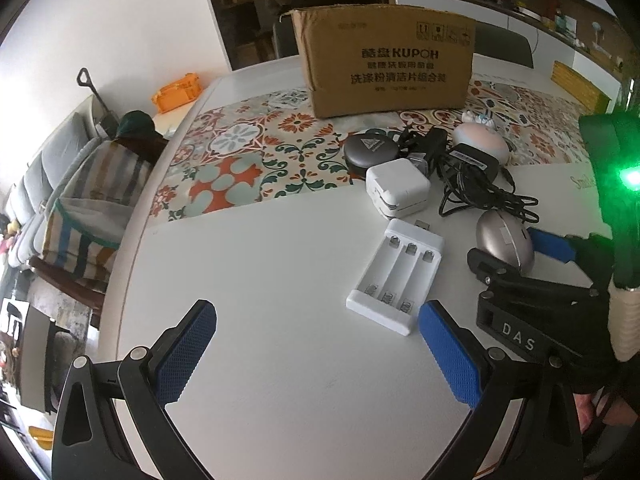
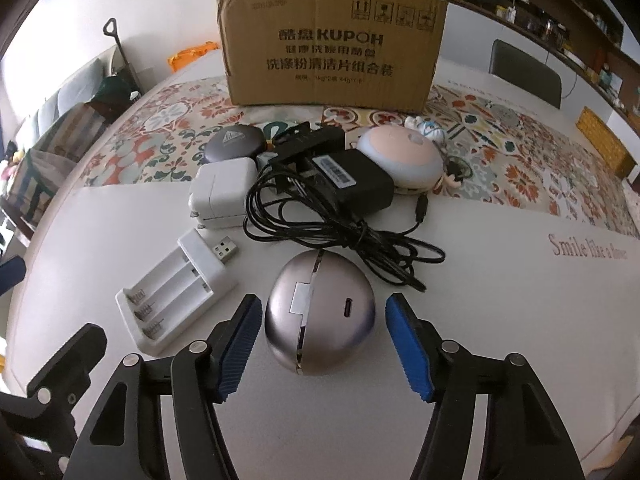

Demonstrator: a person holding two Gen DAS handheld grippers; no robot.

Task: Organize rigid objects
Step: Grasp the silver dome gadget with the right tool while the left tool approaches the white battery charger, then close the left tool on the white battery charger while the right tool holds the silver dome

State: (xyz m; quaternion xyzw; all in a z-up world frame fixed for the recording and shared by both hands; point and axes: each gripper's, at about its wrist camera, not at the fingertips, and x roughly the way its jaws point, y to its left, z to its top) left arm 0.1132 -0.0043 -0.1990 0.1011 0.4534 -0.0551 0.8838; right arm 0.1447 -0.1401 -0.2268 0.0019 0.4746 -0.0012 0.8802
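The right hand-held gripper points steeply down at the counter, its two blue pads standing either side of a silver egg-shaped case. The jaws are open: a gap shows on both sides of the case, narrow on the left and wider on the right, so neither pad presses on it. The case rests on the white part of the counter, just in front of a tangle of black cable.

The left hand-held gripper also tilts downward, jaws spread wide over bare counter, nothing between them. Its right pad sits close to the near end of a white battery charger, though whether they touch is hard to judge through the fisheye.

The left wrist view alone shows the right tool from the side, with a gloved hand on it and a green light glowing above. Only the right wrist view shows the case's charging port and the charger's USB plug clearly.

Beyond lie one white plug adapter, one black power brick, one dark round case, one pink-and-blue round case and one cardboard box.
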